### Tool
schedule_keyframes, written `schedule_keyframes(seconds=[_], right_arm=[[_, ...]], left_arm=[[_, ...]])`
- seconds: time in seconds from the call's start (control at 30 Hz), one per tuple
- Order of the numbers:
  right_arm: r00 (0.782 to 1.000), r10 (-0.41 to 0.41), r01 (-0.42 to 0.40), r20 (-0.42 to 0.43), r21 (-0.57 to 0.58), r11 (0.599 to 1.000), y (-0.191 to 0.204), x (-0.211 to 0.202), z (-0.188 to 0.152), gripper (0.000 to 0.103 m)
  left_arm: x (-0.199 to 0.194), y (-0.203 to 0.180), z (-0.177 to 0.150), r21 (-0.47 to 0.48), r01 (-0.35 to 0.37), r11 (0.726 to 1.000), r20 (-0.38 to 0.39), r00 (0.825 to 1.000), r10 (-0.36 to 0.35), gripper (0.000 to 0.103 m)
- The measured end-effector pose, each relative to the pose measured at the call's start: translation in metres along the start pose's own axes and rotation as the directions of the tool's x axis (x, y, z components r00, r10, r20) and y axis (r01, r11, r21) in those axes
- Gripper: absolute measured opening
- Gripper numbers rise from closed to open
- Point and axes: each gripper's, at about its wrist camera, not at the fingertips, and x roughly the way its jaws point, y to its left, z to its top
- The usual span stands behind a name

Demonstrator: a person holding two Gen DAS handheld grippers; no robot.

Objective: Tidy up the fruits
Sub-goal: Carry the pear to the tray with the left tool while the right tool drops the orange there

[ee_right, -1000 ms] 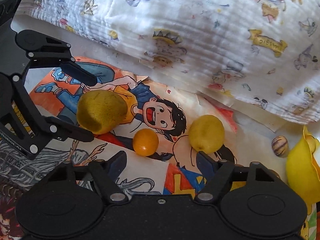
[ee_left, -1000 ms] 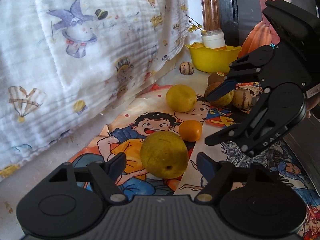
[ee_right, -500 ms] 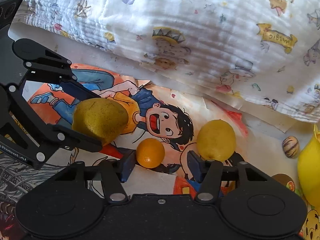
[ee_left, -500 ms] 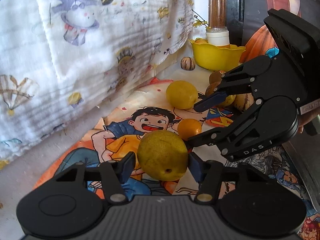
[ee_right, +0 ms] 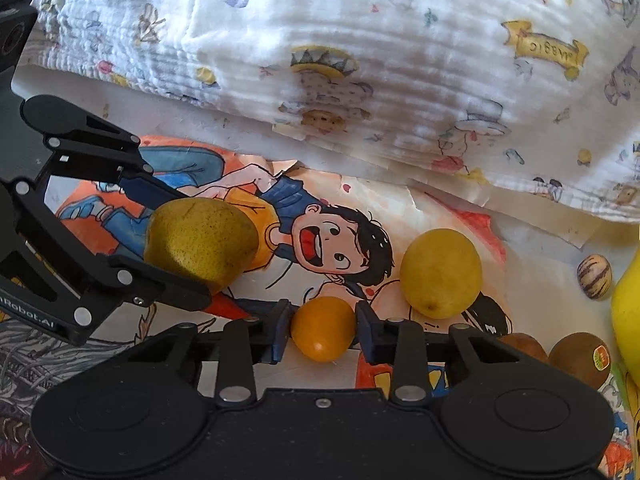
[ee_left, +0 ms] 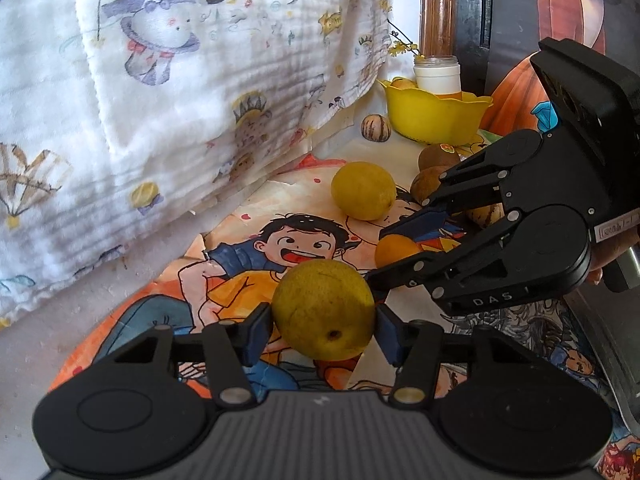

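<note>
My left gripper (ee_left: 323,330) is shut on a yellow-green pear (ee_left: 324,310), which rests low over the cartoon mat; it also shows in the right wrist view (ee_right: 200,240). My right gripper (ee_right: 322,334) has closed around a small orange (ee_right: 323,328), its pads touching both sides; in the left wrist view the orange (ee_left: 394,250) sits between the right gripper's fingers. A yellow lemon (ee_right: 440,272) lies just right of the orange. A yellow bowl (ee_left: 436,114) stands at the far end with fruit inside.
A white printed quilt (ee_left: 180,100) runs along the far side of the mat. Brown kiwis (ee_right: 580,358) lie at the right, a striped small melon (ee_right: 594,276) near the bowl. A white-lidded jar (ee_left: 436,76) stands behind the bowl.
Both grippers moved forward and closed: the left onto the pear, the right onto the small orange. The fruits have stayed where they were on the mat.
</note>
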Motion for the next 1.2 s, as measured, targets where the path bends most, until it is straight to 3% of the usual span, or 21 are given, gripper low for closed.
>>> schedule_keyframes(seconds=[0.67,0.87,1.2], right_arm=[[0.999,-0.017,0.013,0.029,0.157,0.988,-0.007,-0.009,-0.010,0.035],[0.999,-0.035,0.026,0.040,0.190,0.981,-0.003,-0.029,-0.021,0.035],[0.989,-0.118,0.088,0.091,0.282,0.955,-0.005,-0.104,-0.060,0.035]], left_arm=[[0.010,0.000,0.001,-0.039,-0.019,0.999,-0.022,1.000,0.018,0.058],[0.005,-0.001,0.001,-0.096,-0.019,0.995,-0.015,1.000,0.018,0.058],[-0.009,-0.039,0.005,-0.081,0.037,0.996,0.024,0.999,-0.035,0.058]])
